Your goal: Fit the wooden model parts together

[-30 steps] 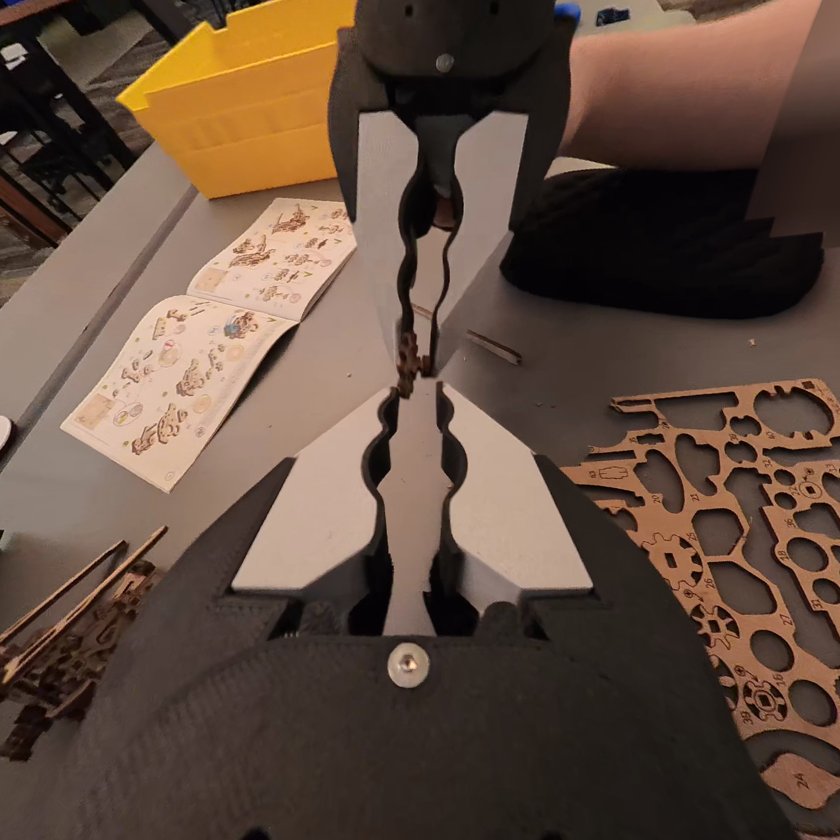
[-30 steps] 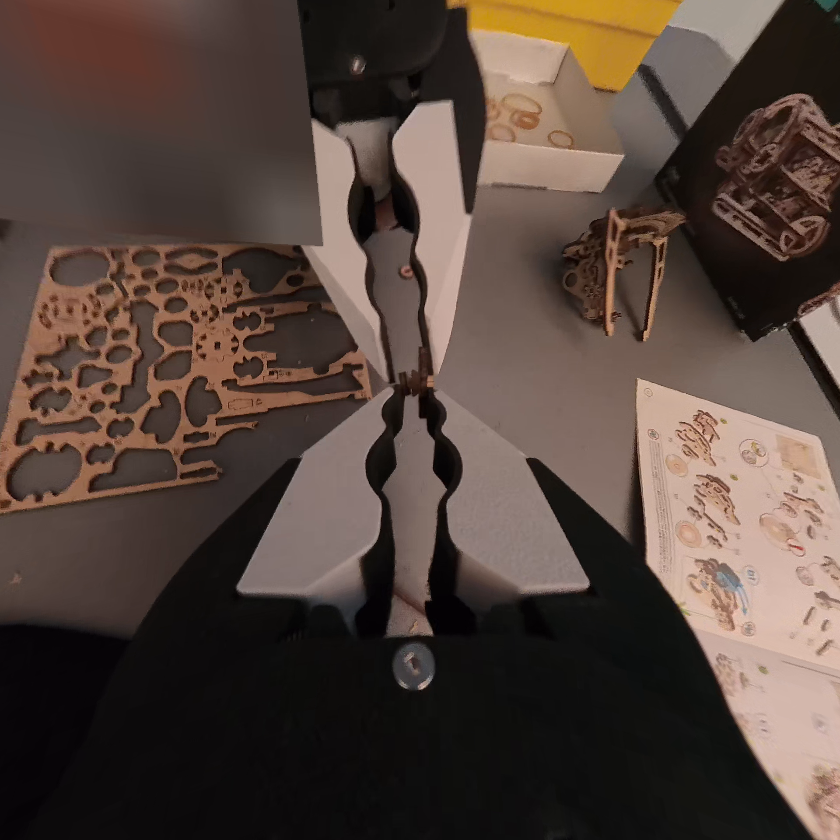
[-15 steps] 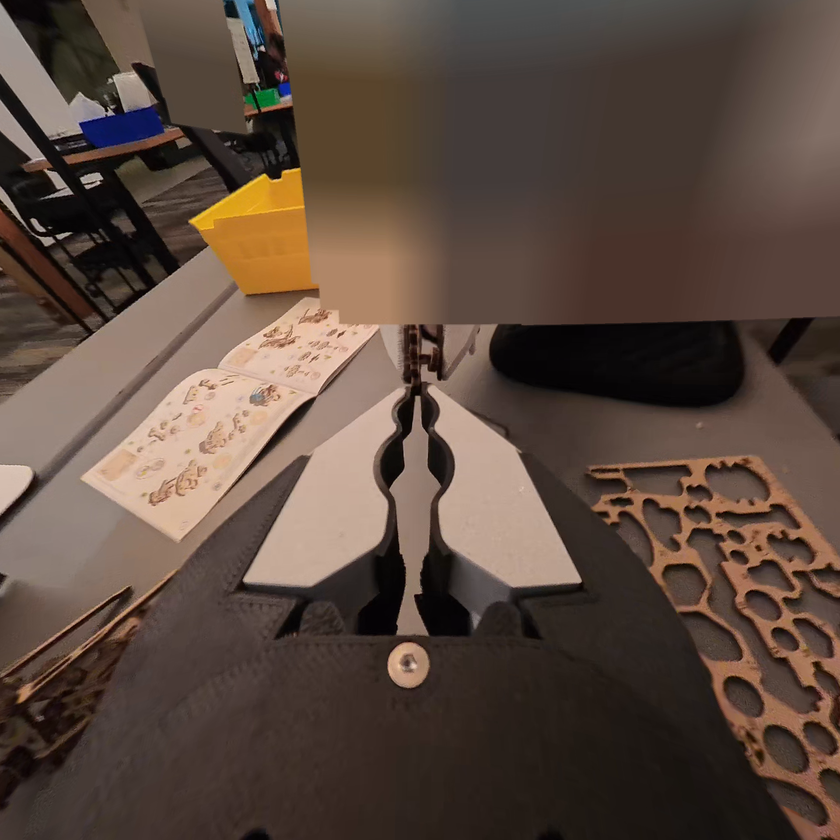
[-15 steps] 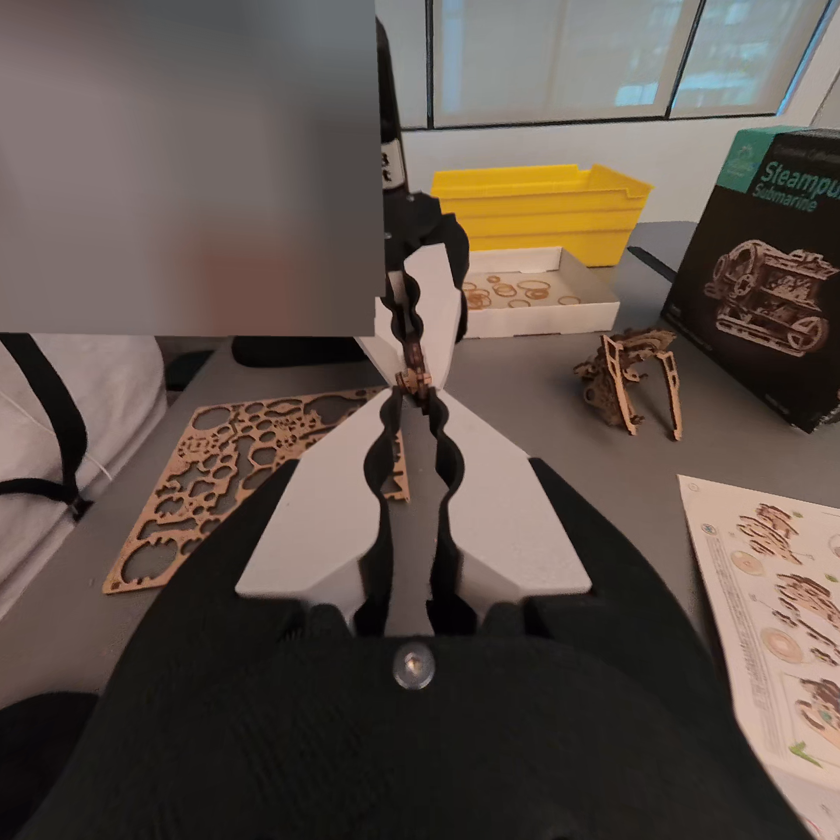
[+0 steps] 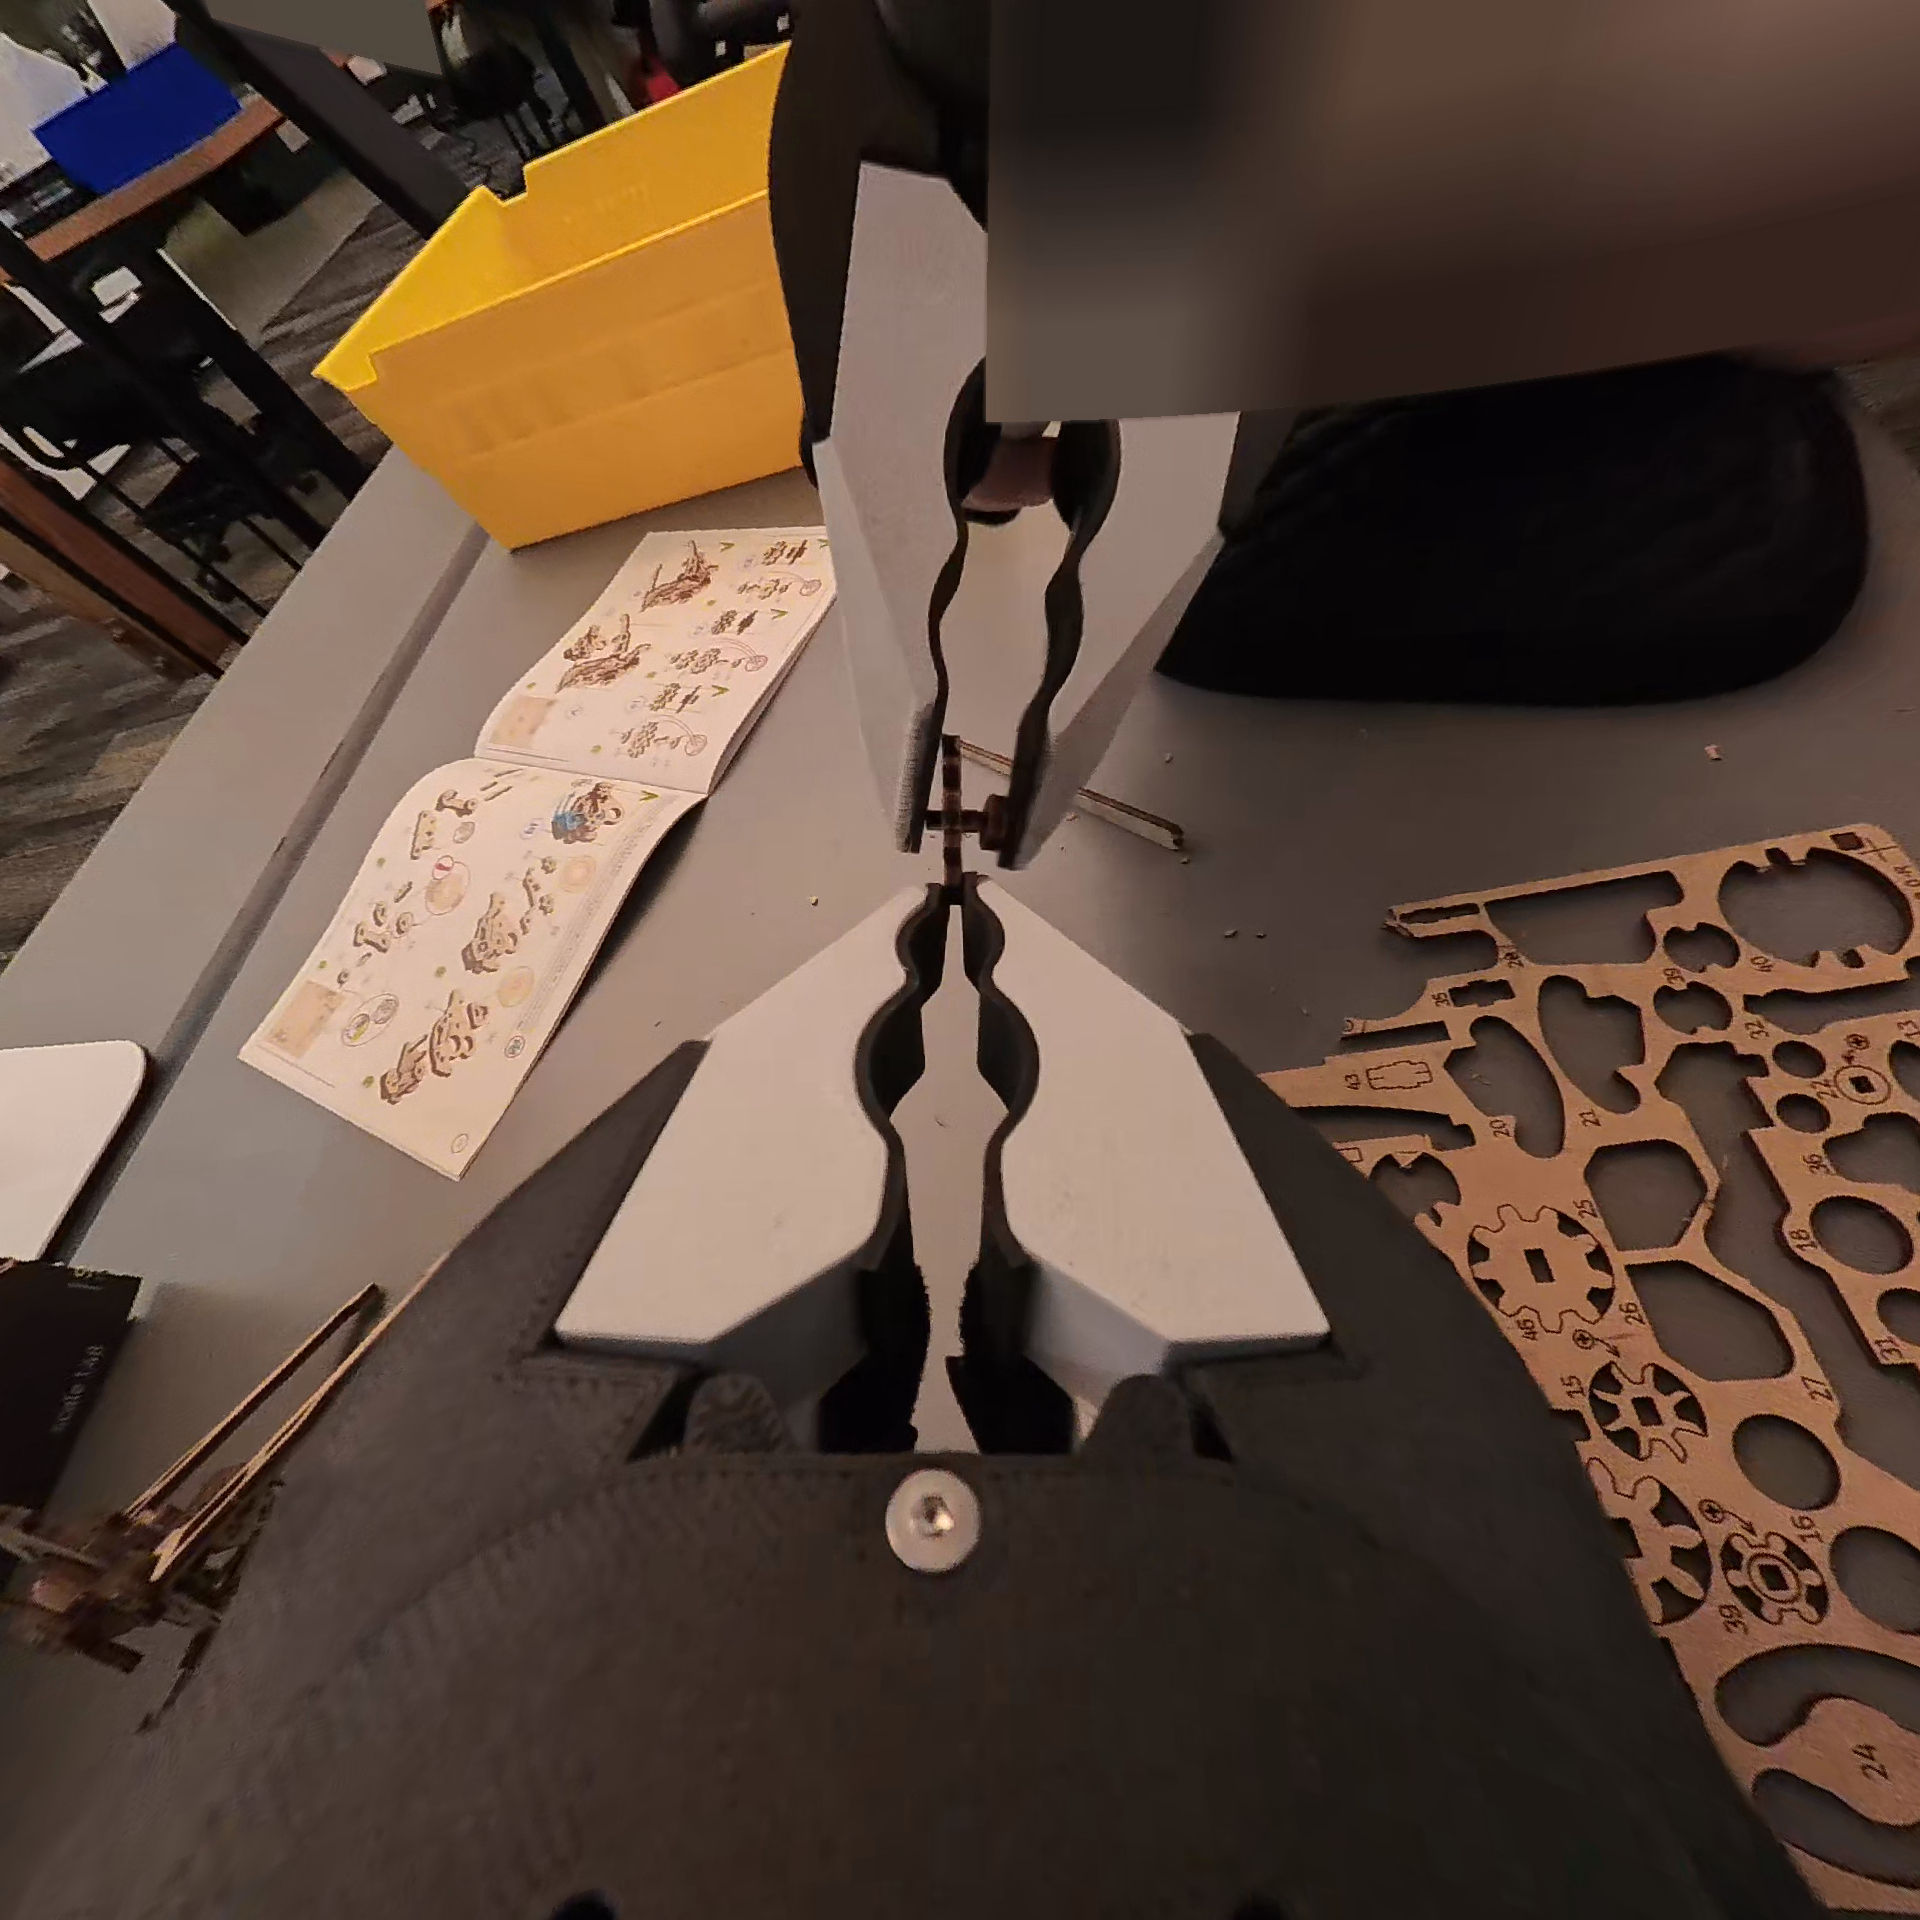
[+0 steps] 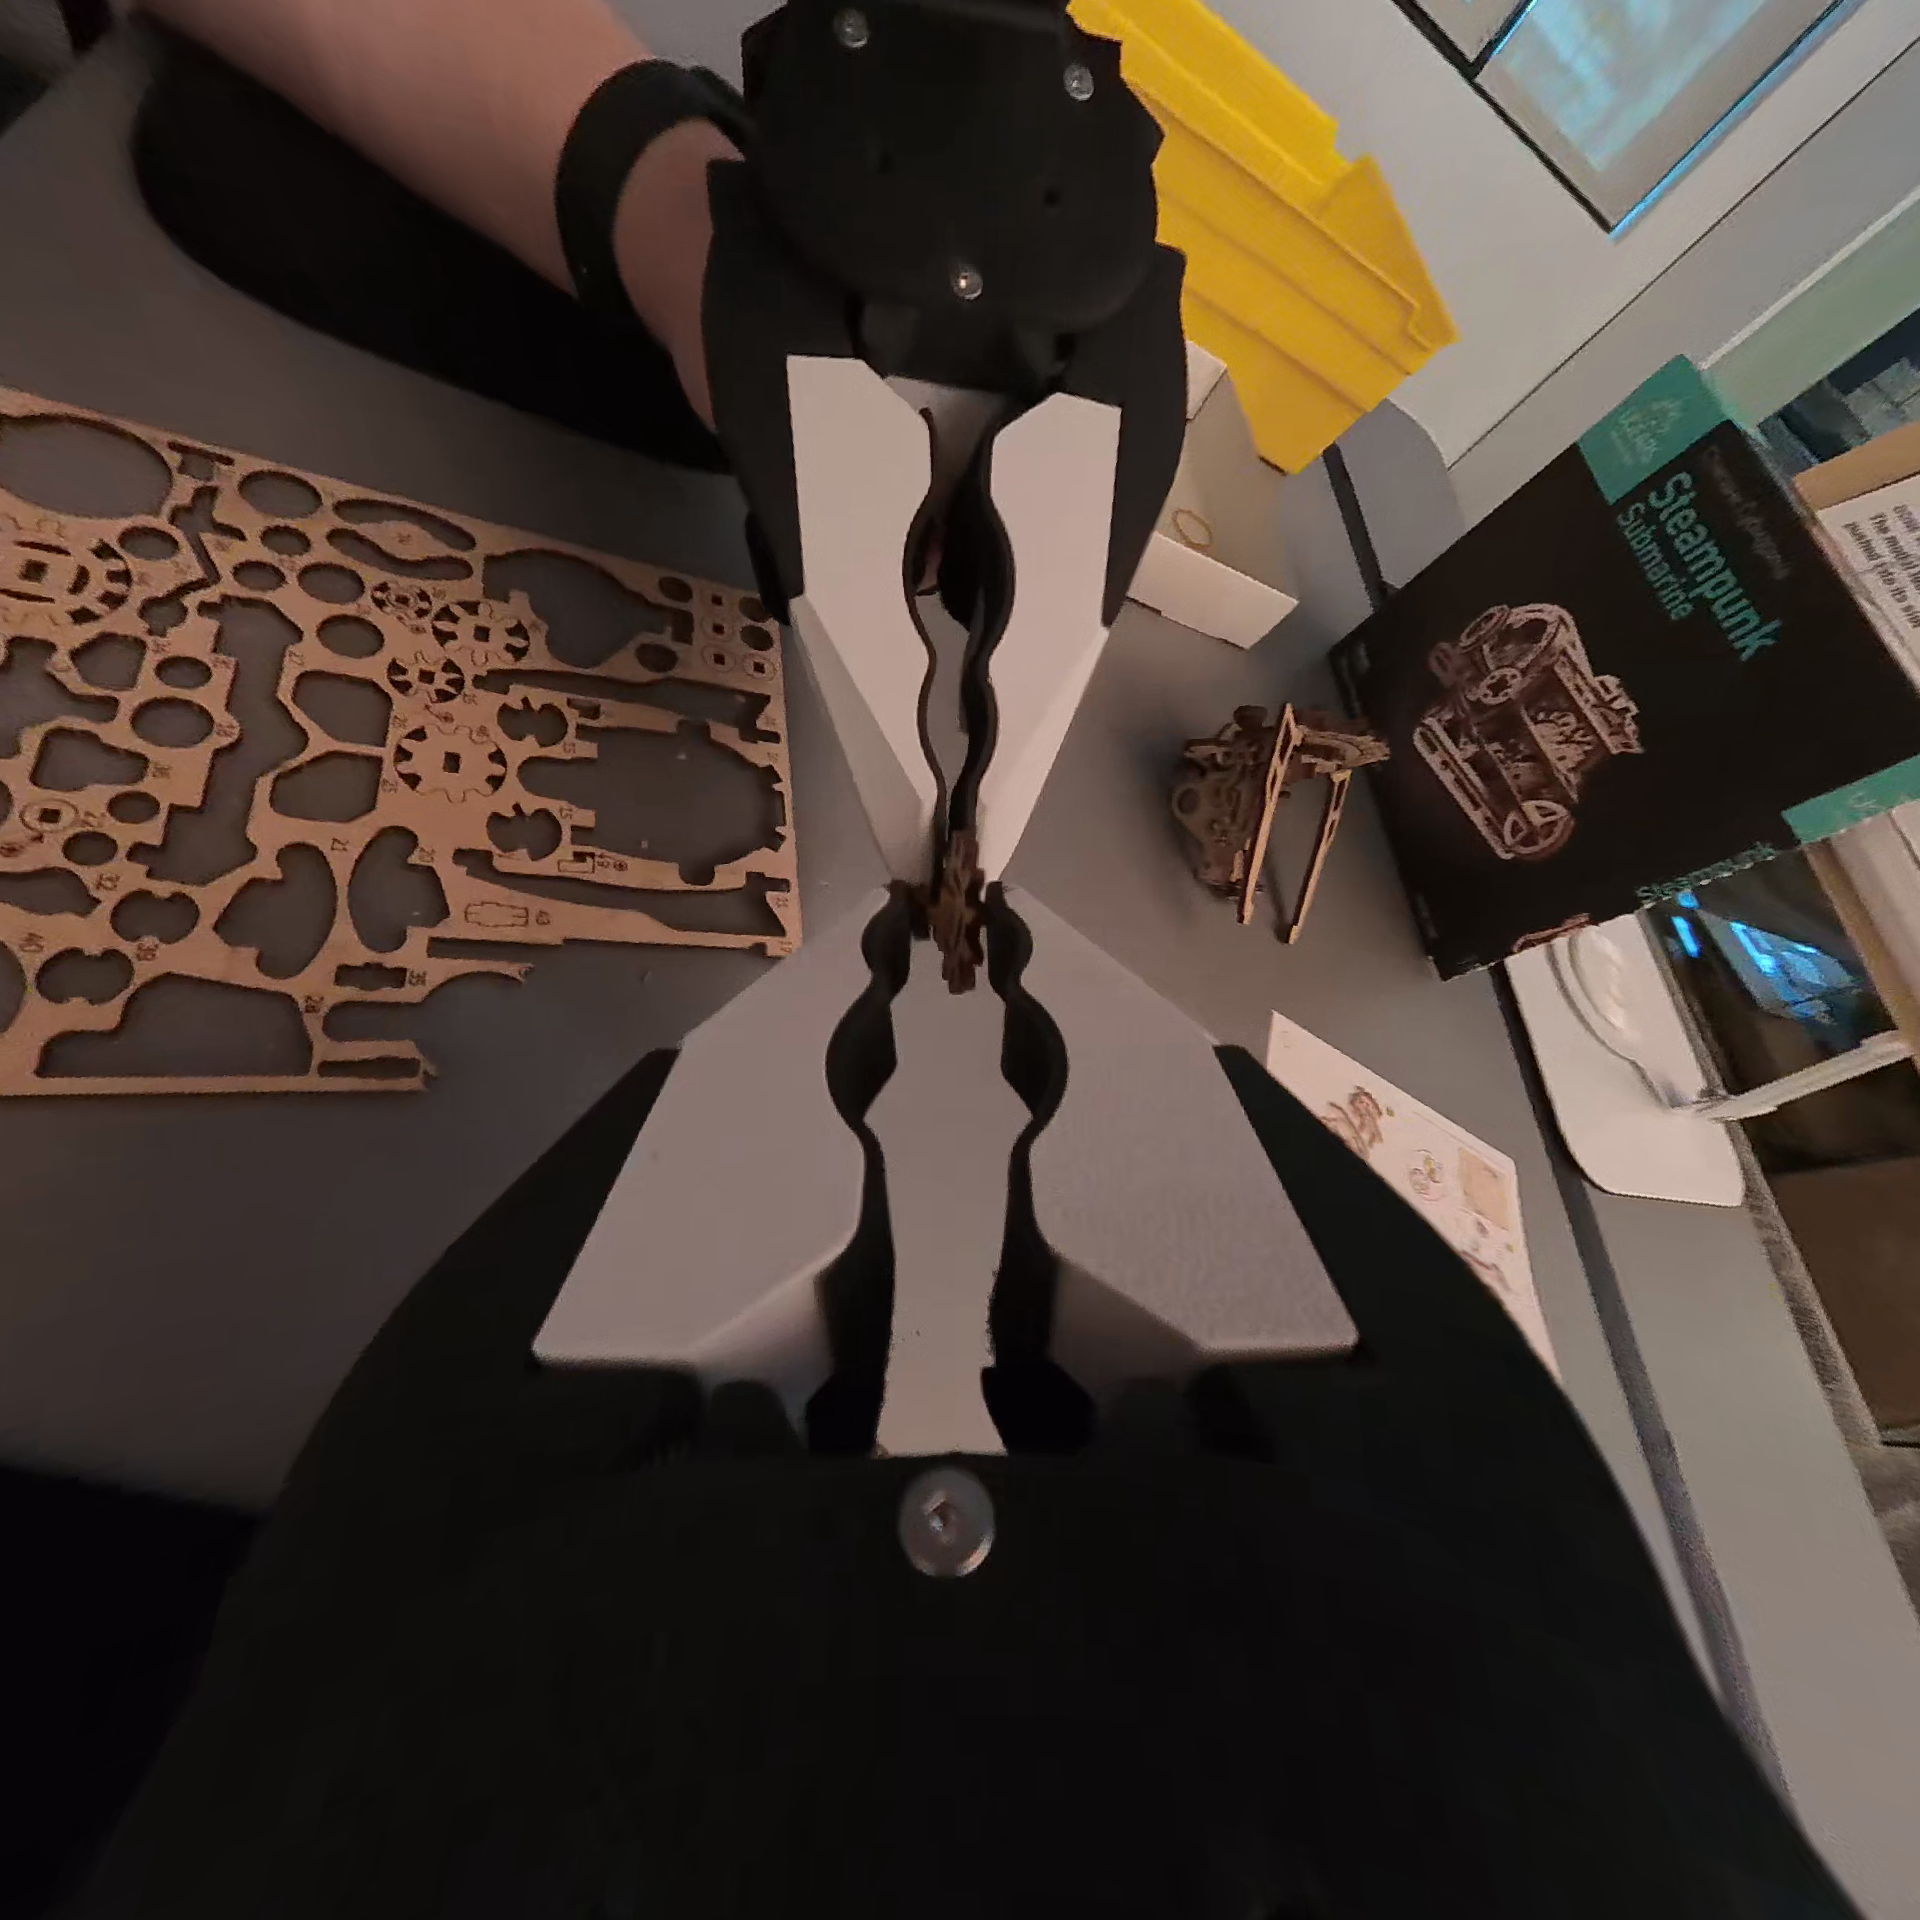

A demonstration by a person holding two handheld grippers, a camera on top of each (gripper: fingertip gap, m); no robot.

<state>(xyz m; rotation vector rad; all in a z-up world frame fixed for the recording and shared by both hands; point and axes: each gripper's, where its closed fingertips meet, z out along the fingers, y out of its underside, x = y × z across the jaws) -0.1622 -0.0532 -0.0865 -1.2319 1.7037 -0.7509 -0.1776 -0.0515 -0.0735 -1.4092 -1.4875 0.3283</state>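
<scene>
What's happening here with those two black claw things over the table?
A person holds two hand-held grippers tip to tip above a grey table. The left gripper is shut on a small wooden gear, held edge-on, and the right gripper pinches a short wooden axle that crosses the gear. The two parts look joined or nearly so. A punched-out wooden parts sheet, an open instruction booklet and a half-built model lie around them.

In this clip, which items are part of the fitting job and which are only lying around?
In use:
- left gripper, pinching the small toothed wooden gear
- right gripper, clamping the short wooden axle through that gear

Lying about:
- punched-out plywood parts sheet
- open instruction booklet
- yellow plastic bin
- half-built wooden model
- black kit box
</scene>
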